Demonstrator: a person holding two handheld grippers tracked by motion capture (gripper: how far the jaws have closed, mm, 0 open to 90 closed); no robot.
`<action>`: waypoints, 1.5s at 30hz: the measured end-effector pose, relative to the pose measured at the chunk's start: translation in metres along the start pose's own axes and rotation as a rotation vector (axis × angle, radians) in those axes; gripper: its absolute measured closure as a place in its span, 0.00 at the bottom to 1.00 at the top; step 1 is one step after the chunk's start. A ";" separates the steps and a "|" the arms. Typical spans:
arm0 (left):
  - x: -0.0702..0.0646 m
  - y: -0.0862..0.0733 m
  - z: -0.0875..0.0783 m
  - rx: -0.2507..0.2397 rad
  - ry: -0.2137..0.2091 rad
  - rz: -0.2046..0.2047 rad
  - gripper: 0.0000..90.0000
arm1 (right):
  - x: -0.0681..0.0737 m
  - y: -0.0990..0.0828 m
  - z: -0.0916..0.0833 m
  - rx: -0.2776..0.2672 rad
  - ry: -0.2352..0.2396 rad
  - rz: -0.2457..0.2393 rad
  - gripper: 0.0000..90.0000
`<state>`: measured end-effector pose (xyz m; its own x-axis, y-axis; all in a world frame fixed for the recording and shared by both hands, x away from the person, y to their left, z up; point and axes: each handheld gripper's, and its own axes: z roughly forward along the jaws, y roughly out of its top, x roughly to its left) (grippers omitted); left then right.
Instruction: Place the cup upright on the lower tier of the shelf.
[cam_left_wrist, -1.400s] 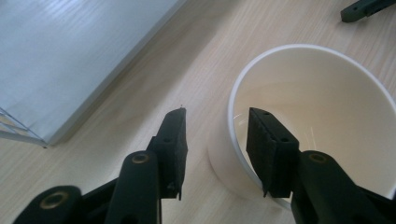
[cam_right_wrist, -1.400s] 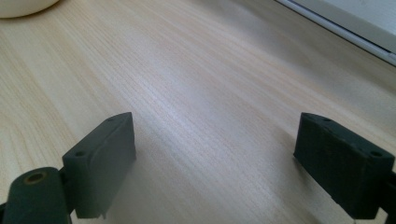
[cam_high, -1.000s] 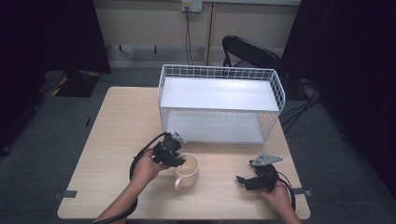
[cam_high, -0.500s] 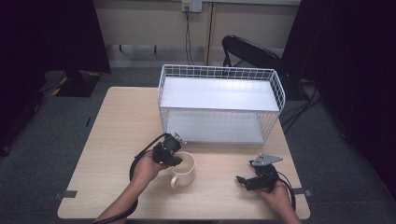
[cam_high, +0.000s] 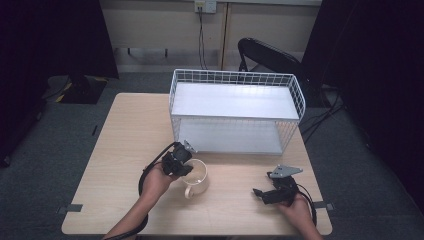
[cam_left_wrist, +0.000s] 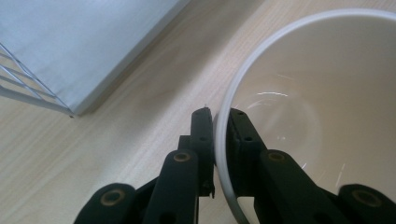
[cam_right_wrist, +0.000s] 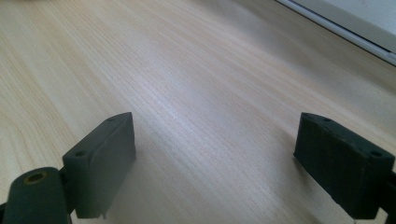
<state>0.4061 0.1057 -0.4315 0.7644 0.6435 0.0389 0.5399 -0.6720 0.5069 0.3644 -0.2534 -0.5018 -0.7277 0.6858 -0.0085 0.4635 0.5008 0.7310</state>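
Note:
A cream mug (cam_high: 196, 176) stands upright on the wooden table (cam_high: 125, 135), its handle turned toward the front edge. My left gripper (cam_high: 186, 167) is at the mug's left rim. In the left gripper view the left gripper (cam_left_wrist: 219, 114) is shut on the mug (cam_left_wrist: 303, 93), one jaw inside the rim and one outside, and the mug holds nothing. My right gripper (cam_high: 257, 192) rests low near the front right of the table and points left. Its jaws stand wide apart in the right gripper view, with bare wood between the right gripper (cam_right_wrist: 215, 140) tips.
A white wire rack (cam_high: 235, 80) with two shelves stands at the back middle of the table, just behind the mug. Its lower shelf (cam_left_wrist: 70, 46) lies close to the left gripper. A dark chair (cam_high: 270, 55) sits beyond the table.
The mug has edged slightly to the left against the left gripper. Both hands have kept their places.

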 end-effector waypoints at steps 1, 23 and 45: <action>0.000 0.000 0.000 -0.004 0.005 0.003 0.92 | 0.000 0.000 0.000 0.000 0.000 0.000 0.13; 0.014 0.004 -0.014 -0.141 0.057 -0.078 0.92 | 0.000 0.000 0.000 0.000 0.000 0.000 0.13; 0.022 0.010 -0.011 -0.251 0.142 -0.155 0.92 | 0.000 0.000 0.000 -0.001 0.002 0.001 0.13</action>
<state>0.4247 0.1173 -0.4163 0.6137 0.7876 0.0552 0.5289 -0.4620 0.7120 0.3644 -0.2535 -0.5019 -0.7282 0.6853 -0.0059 0.4639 0.4993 0.7318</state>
